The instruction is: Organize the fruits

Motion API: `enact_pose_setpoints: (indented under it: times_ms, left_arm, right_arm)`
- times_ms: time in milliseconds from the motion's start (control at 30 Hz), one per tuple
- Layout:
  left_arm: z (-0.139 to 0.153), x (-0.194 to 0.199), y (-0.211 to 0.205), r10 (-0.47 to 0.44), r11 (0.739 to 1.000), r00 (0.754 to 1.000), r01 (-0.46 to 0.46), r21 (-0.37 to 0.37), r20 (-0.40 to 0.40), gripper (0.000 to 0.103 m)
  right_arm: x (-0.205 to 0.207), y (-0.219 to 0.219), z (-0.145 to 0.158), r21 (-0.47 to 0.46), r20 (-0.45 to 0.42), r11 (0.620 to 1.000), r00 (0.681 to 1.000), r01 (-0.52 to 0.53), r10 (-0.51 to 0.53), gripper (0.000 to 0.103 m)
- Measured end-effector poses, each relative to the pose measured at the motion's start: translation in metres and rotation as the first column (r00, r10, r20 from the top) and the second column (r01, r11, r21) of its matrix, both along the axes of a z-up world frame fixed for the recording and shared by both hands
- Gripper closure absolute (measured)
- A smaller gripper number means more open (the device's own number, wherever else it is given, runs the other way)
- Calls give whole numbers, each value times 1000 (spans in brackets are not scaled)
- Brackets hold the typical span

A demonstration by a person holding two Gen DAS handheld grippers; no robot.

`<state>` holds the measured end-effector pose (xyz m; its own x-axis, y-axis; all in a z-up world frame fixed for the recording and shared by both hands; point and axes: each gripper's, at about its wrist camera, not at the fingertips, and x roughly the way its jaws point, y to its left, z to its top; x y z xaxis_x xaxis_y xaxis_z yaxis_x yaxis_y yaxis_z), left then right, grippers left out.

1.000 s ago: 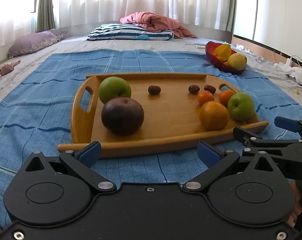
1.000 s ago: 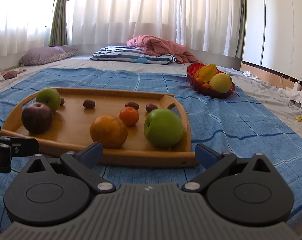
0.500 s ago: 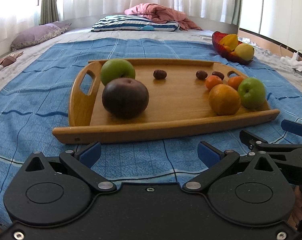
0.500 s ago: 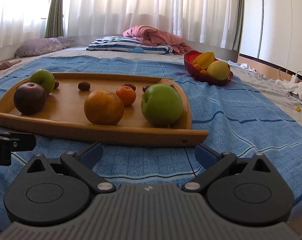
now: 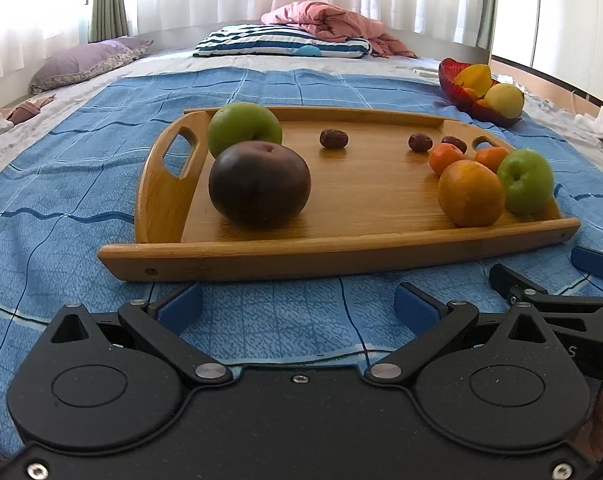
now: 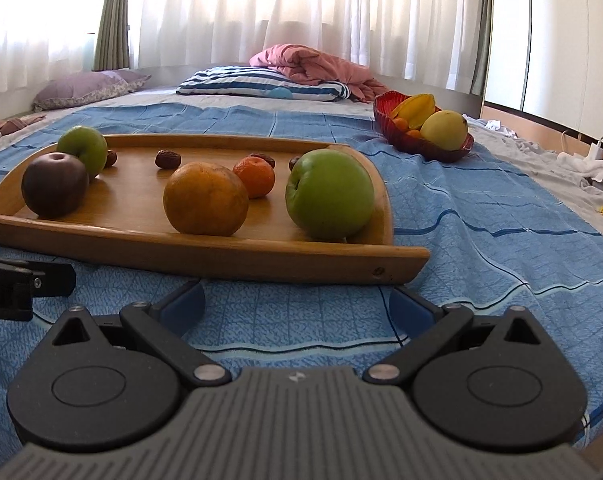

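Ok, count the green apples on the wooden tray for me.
2. One green apple sits at the tray's far left corner, behind the dark fruit. The other green apple sits near the front right corner, beside the large orange. None seems hidden.

Left tool [image 5: 297, 306] agape, empty; right tool [image 6: 297, 306] likewise.

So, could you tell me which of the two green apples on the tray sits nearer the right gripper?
The green apple at the tray's right end, beside the large orange. The other green apple sits at the far left, behind the dark purple fruit.
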<state>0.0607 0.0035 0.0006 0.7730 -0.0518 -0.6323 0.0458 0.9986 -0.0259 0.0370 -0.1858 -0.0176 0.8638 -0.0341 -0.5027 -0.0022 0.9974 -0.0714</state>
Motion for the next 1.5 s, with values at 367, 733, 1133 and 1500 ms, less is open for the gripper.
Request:
enact_pose_setpoints:
  times_ms: [367, 733, 1133, 1500]
  left_arm:
    - [-6, 5, -4, 1, 1000, 1000, -1, 24, 1, 0]
    - [-7, 4, -3, 1, 1000, 1000, -1, 19, -1, 0]
    - [-7, 4, -4, 1, 1000, 1000, -1, 20, -1, 0]
    - [-7, 4, -3, 1, 1000, 1000, -1, 20, -2, 0]
  right_arm:
    - [4, 1, -3, -3, -8, 1000, 1000, -16, 16, 0]
    - [3, 1, -3, -6, -4, 1000, 1000, -15, 15, 0]
    - [3, 1, -3, -6, -4, 1000, 1000, -15, 15, 0]
    - [3, 1, -3, -6, -5, 1000, 1000, -15, 15, 0]
